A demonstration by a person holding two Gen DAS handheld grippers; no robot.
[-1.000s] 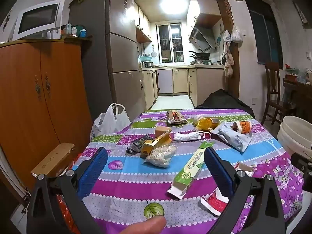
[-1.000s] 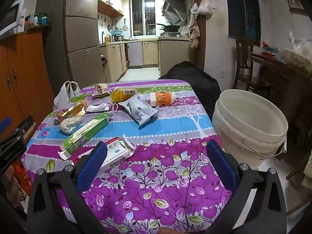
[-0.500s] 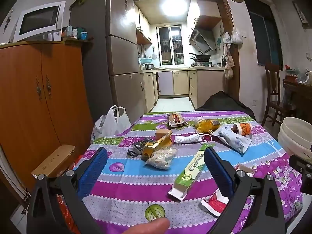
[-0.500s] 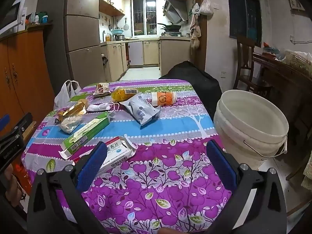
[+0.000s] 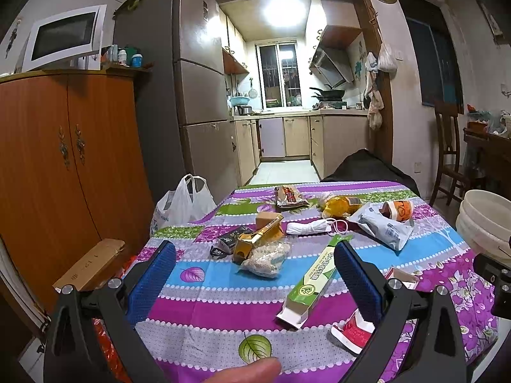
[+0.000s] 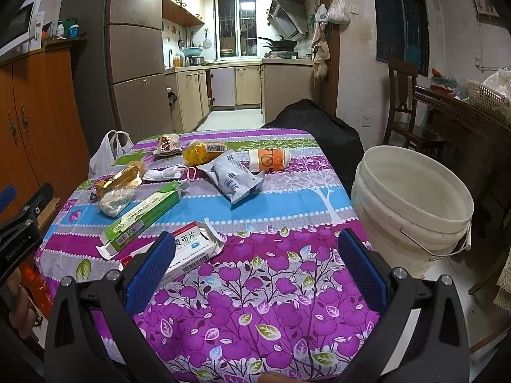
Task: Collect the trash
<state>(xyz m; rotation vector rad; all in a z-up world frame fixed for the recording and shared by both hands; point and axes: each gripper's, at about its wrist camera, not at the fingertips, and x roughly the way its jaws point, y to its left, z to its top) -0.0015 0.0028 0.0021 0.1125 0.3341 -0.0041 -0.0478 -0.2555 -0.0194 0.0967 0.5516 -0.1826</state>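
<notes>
Trash lies scattered on a purple flowered tablecloth: a green carton, a white and red medicine box, a grey foil bag, an orange cup on its side, a yellow bag, a gold box, a clear bag of crumbs and a face mask. My left gripper hovers open over the near table edge with nothing in it. My right gripper is open too, empty, with the medicine box by its left finger.
A white bucket stands off the table's right side. A white plastic bag sits left of the table by a wooden cabinet. A cardboard box lies at the left. Chairs and a dark sideboard stand at the right.
Both grippers have drifted slightly, so the table sits a little lower and farther in each view. Both stay open; no trash has moved.
</notes>
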